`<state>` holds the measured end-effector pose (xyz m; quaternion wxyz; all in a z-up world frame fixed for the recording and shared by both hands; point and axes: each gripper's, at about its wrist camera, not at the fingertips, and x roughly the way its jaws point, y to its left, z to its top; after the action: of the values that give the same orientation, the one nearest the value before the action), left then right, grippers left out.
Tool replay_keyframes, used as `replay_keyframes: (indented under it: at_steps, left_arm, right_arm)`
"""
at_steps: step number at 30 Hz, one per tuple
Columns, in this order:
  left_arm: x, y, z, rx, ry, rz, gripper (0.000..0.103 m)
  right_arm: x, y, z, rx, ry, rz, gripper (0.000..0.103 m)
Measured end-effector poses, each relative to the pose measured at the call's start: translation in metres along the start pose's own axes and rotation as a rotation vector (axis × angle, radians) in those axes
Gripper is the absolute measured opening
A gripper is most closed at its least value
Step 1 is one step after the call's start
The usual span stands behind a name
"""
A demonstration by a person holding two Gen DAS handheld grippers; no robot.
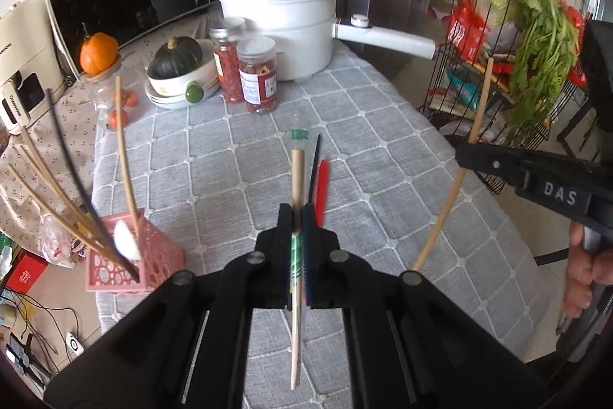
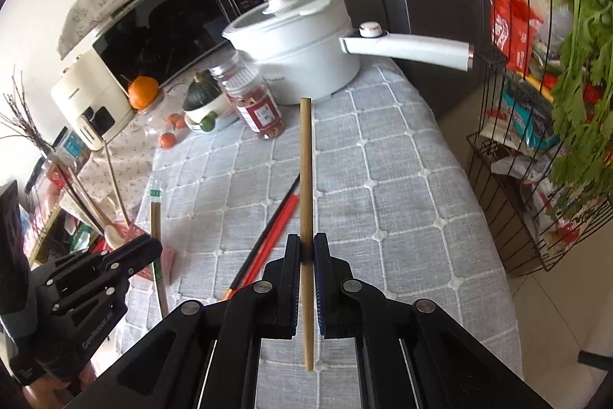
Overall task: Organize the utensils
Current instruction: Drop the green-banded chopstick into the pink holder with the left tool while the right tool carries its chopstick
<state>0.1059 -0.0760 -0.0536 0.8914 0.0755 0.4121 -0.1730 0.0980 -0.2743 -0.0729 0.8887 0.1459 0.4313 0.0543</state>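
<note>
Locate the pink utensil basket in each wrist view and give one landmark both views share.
Left wrist view: pink utensil basket stands at lower left, on the table's near-left corner, chopsticks sticking out.
Right wrist view: mostly hidden at lower left behind the left gripper; only a pink sliver shows.
Shared landmark: white pot.

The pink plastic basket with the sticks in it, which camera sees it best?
The left wrist view. There the pink plastic basket shows its lattice wall, with chopsticks and a white spoon sticking out. In the right wrist view only a sliver of it peeks from behind the left gripper.
</note>
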Motion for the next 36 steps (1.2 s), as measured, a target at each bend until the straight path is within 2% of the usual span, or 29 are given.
replay_keyframes:
  at_steps: [6,12,17,20,27,31,34,36]
  left_arm:
    - [-0.055,0.020,-0.013,-0.057,-0.158,0.006,0.006]
    - [-0.104,0.061,-0.020,-0.181,-0.365,0.017,0.006]
    - [-0.122,0.096,-0.024,-0.257,-0.548,0.145,0.006]
    - [-0.115,0.115,-0.025,-0.301,-0.610,0.207,0.006]
    - [-0.084,0.140,-0.028,-0.356,-0.672,0.343,0.006]
    - [-0.066,0.145,-0.027,-0.358,-0.672,0.375,0.006]
    - [-0.051,0.147,-0.028,-0.366,-0.631,0.367,0.006]
    - [-0.040,0.149,-0.030,-0.379,-0.576,0.355,0.006]
  right_arm:
    - [-0.016,0.037,-0.001,-0.072,-0.066,0.024,0.007]
    - [-0.037,0.067,0.002,-0.143,-0.130,0.051,0.007]
    - [-0.044,0.083,0.004,-0.151,-0.147,0.100,0.007]
    - [-0.042,0.091,0.003,-0.154,-0.143,0.119,0.007]
    - [-0.029,0.106,0.000,-0.171,-0.115,0.121,0.007]
    - [-0.027,0.109,-0.001,-0.170,-0.116,0.124,0.007]
    - [-0.025,0.110,0.000,-0.163,-0.118,0.128,0.007]
    - [-0.025,0.112,0.000,-0.161,-0.119,0.136,0.007]
